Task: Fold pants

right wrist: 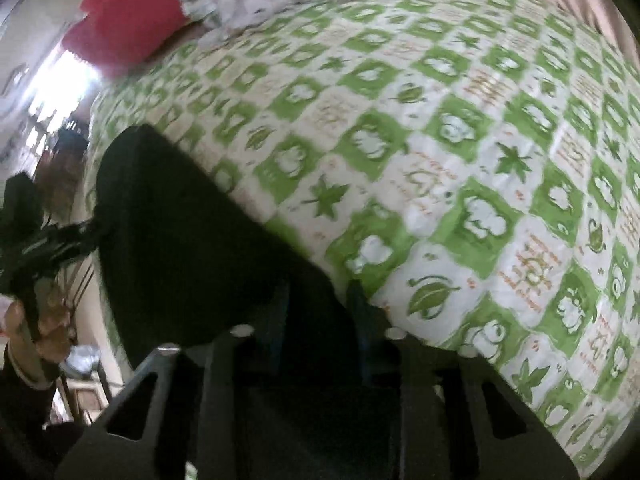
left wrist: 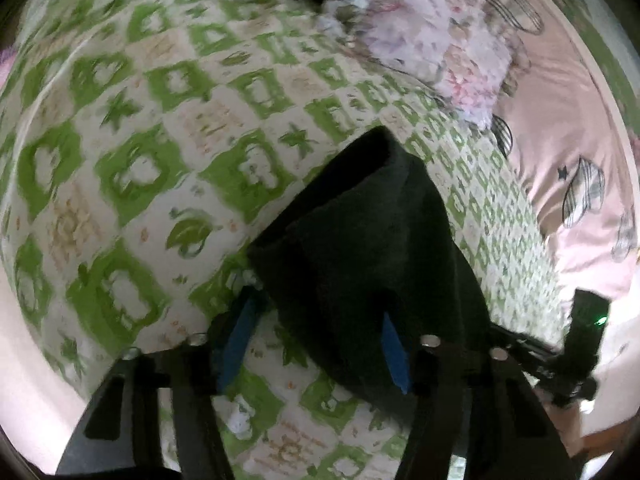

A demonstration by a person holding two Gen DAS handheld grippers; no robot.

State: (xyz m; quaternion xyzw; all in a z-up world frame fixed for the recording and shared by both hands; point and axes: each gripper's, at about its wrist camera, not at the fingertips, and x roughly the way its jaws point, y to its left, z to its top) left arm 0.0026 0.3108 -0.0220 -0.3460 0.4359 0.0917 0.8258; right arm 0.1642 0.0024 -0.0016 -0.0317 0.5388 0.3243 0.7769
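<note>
Jaws: left gripper [left wrist: 316, 320] pinching black pants [left wrist: 360, 240]; right gripper [right wrist: 320, 312] likewise. Pants span between both, long axis side-to-side above green-checked bedspread [right wrist: 460, 140]; neither nearer.

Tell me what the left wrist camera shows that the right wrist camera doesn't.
Only the left wrist view shows the pink sheet with striped drawings, and the right gripper at its edge. Only the right wrist view shows the bright room at left and the person's left hand. Both share the black pants, the green checked cover, the floral cloth and a red item.
</note>
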